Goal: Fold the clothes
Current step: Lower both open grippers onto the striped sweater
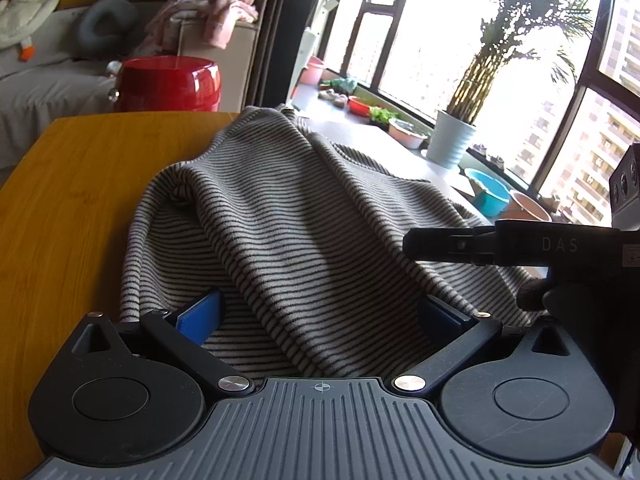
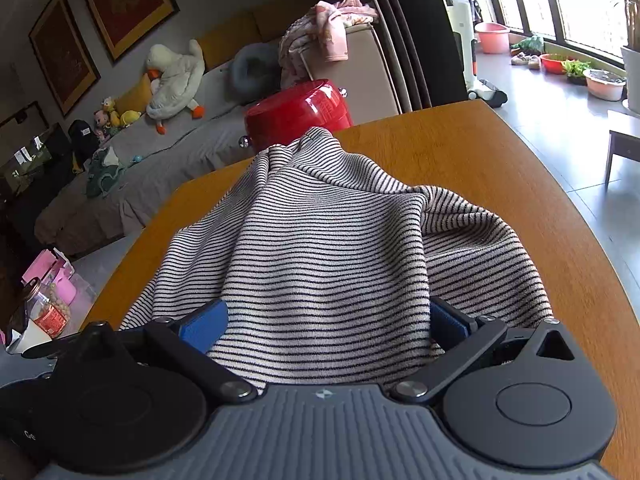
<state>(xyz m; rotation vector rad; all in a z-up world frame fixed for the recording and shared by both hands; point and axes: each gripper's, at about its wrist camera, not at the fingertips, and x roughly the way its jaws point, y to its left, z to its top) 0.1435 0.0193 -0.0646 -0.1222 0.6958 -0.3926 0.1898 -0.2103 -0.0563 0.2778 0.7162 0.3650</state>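
The left gripper (image 1: 320, 312) is standing with its blue pads (image 1: 200, 314) spread wide, and the striped garment (image 1: 288, 216) is draping down between them without either pad pressing on it, so it is sitting parted around cloth rather than pinching it. The right gripper (image 2: 326, 320) is showing the same thing in its own view: blue pads (image 2: 206, 326) well apart, striped fabric heaped in the gap, no clamp visible. The right tool's black body (image 1: 520, 246) is reaching in from the right edge of the left wrist view, just beside the left tool, so the two are working close together on the near hem.

From both tools the garment is running straight ahead and away, its long axis along the fingers' line, rising into a ridge and ending at a far tip near the table's far edge (image 2: 420, 128). It is lying rumpled on the wooden table (image 1: 80, 184), with bare wood to the left of the left tool and to the right of the right tool. Neither tool is clearly nearer; both are at the near edge, so the coming move probably turns on closing there and carrying cloth forward along that axis.

Readable writing: the letters "DAS" (image 1: 560, 245) on the right tool's body. A red stool (image 2: 298, 114) is standing beyond the table.
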